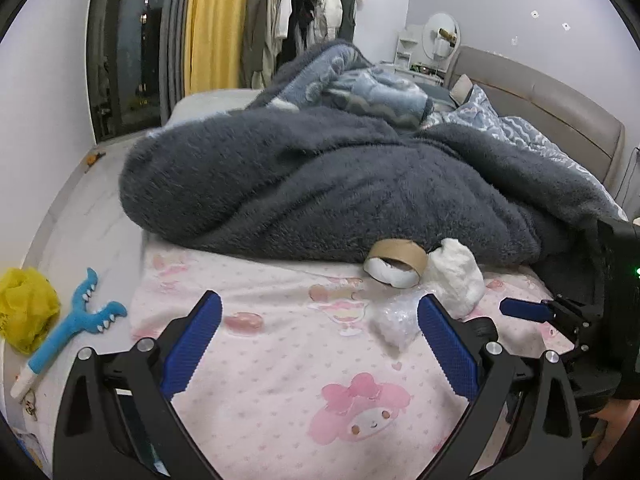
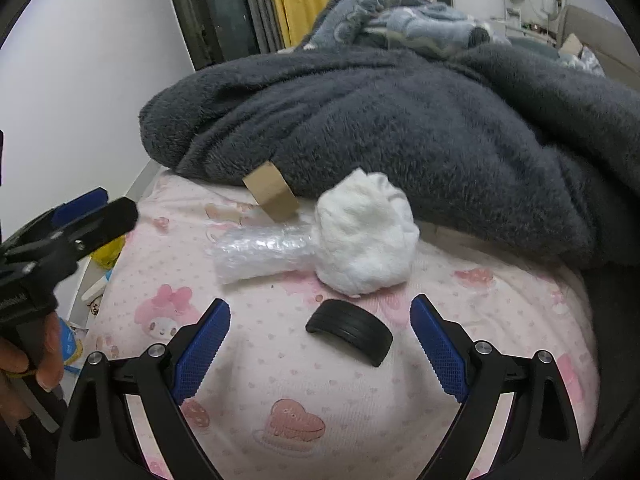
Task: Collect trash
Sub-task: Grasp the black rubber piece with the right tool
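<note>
On the pink printed bed sheet point(image 2: 360, 420) lie a white crumpled wad point(image 2: 364, 236), a clear bubble-wrap roll point(image 2: 260, 252), a brown cardboard tape core point(image 2: 272, 192) and a small black tyre-like piece point(image 2: 350, 330). My right gripper point(image 2: 320, 316) stands open, the black piece just ahead between its fingers. My left gripper point(image 1: 318, 312) is open over the sheet; the bubble wrap point(image 1: 394, 322) sits by its right finger, the wad point(image 1: 456, 276) and tape core point(image 1: 396, 262) beyond. The right gripper point(image 1: 524, 308) shows at the right edge of the left wrist view.
A dark grey fluffy blanket point(image 1: 340, 184) heaps over the bed behind the trash. On the floor at the left lie a yellow plastic bag point(image 1: 26, 314) and a blue shark-shaped toy point(image 1: 76, 320). A headboard point(image 1: 560, 112), yellow curtain point(image 1: 214, 28) and hanging clothes point(image 1: 304, 4) stand farther back.
</note>
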